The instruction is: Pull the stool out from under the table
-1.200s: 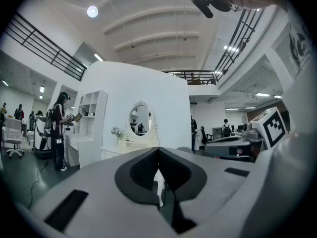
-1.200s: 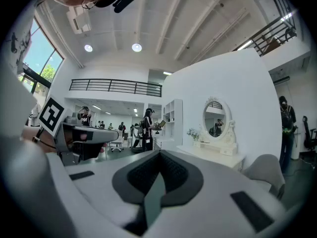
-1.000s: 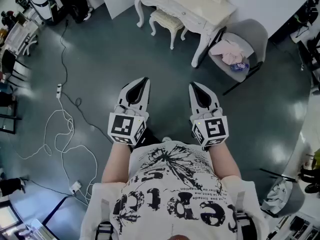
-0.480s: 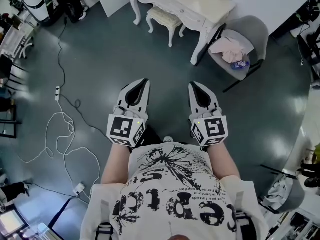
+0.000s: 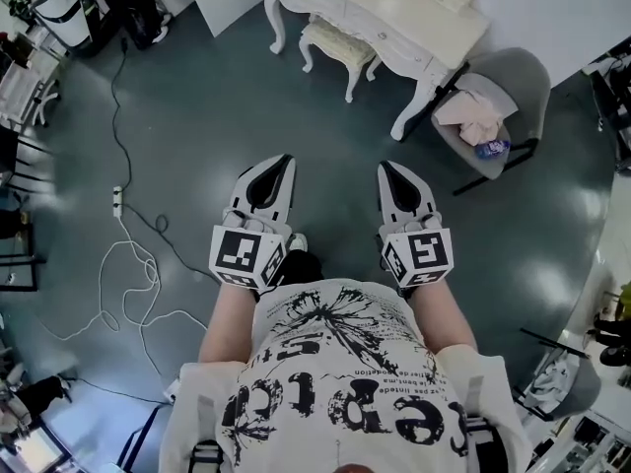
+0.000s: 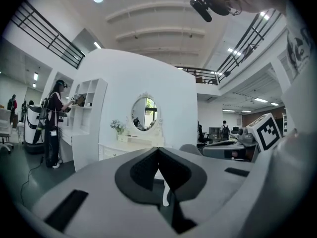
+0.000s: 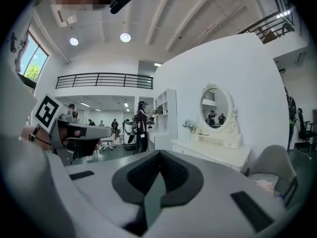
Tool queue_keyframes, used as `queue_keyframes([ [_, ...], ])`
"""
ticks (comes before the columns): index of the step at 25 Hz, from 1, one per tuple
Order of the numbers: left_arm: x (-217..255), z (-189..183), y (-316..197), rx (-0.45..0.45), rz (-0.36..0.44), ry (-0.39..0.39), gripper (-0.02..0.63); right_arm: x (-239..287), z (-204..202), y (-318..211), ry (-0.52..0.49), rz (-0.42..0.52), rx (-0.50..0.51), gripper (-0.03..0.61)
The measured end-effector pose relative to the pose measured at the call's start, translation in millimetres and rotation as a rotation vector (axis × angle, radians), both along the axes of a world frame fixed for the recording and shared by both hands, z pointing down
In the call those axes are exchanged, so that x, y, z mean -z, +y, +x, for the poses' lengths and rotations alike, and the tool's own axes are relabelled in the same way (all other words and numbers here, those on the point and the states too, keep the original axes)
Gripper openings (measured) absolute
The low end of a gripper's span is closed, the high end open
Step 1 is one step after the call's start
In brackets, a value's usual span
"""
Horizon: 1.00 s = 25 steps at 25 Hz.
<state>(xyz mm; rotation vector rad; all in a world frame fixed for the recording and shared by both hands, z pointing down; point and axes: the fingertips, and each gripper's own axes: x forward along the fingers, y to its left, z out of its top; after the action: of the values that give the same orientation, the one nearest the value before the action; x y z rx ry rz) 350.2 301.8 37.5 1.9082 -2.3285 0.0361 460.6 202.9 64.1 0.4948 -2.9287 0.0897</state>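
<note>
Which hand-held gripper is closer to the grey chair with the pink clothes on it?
Right. The right hand-held gripper is below and left of the grey chair in the head view, not touching it. The left hand-held gripper is farther away, beyond the right one.

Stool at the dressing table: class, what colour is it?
The stool is cream-white; it shows best in the head view.
</note>
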Motion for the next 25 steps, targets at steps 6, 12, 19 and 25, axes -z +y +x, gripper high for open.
queue_keyframes([
  [6, -1.5, -109.4, -27.8, -0.013, -0.025, 0.025, 0.017, -5.1, -92.2, -38.9, 0.016, -0.018, -0.072, 0.015],
  [12, -8.2, -178.2, -48.8, -0.008, -0.033, 0.036, 0.017, -8.8, -157.8, -64.0, 0.030, -0.020, -0.085, 0.015],
  [19, -31.7, -241.3, -110.7, 0.012, -0.065, 0.040, 0.017, -30.4, -229.5, -129.1, 0.047, -0.016, -0.055, 0.017],
  [25, -25.7, -302.6, -205.7, 0.026, -0.073, 0.001, 0.017, -27.8, -296.8, -227.6, 0.022, -0.018, -0.039, 0.017],
])
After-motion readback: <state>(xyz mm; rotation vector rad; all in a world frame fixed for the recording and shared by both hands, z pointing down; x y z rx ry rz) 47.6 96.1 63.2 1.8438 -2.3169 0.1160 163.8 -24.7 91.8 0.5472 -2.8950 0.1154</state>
